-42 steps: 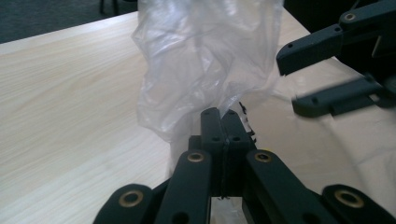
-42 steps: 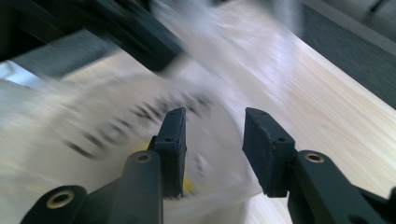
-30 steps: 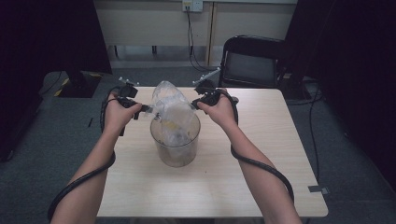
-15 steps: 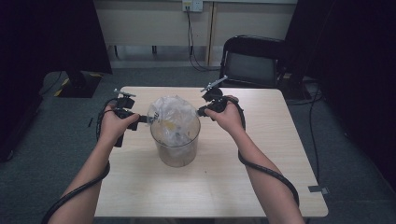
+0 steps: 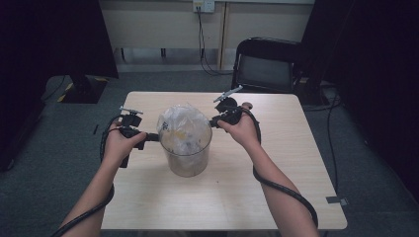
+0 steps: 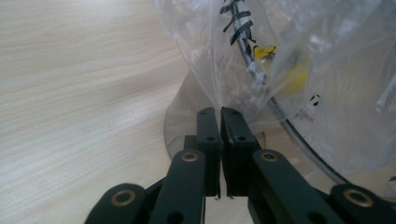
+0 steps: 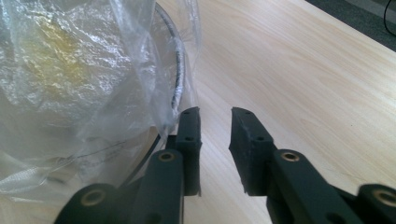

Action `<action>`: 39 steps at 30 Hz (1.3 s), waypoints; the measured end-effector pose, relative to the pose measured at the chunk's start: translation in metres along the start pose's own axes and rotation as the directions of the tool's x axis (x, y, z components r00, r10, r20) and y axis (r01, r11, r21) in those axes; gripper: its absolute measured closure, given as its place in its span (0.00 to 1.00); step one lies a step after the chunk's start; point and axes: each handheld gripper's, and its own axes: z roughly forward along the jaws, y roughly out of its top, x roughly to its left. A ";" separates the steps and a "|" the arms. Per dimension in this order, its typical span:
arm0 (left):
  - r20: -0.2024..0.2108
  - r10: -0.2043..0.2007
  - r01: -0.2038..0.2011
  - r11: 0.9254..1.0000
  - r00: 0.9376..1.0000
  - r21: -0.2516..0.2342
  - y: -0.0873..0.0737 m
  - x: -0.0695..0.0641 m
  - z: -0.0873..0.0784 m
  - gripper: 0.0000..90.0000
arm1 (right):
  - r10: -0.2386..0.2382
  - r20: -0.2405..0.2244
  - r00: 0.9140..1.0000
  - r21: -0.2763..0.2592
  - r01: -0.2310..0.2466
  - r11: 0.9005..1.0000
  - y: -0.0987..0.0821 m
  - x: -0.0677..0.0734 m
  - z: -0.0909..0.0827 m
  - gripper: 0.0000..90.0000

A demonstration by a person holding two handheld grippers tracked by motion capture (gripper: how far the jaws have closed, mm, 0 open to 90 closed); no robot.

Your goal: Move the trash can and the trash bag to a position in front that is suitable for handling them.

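Clear plastic bag [image 5: 182,124] sits in a clear round bin [image 5: 188,160], upright near the middle of the table. The bag bulges above the rim, crinkled, with black lettering and yellow patches showing through (contents not identifiable). Its film drapes over the rim [image 7: 180,79] on both sides. In the left gripper view, the film [image 6: 219,60] hangs down the outer wall.

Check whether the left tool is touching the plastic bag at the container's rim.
Touching. In the left gripper view, the left tool is shut, its jaws pinching a fold of the plastic bag at their tips.
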 end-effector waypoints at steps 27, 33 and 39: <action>-0.061 -0.035 0.024 0.983 0.998 -0.184 0.043 0.002 -0.040 0.44 | 0.101 -0.163 0.981 -0.195 -0.132 0.972 0.056 0.006 -0.029 0.35; -0.053 -0.009 0.001 0.989 0.999 -0.145 0.047 0.002 -0.025 0.44 | 0.135 -0.235 0.963 -0.136 -0.170 0.976 0.069 0.012 -0.007 0.37; -0.026 0.001 -0.003 0.995 1.000 -0.103 0.040 -0.004 -0.018 0.45 | 0.086 -0.313 0.946 -0.032 -0.101 0.994 0.064 0.023 0.000 0.63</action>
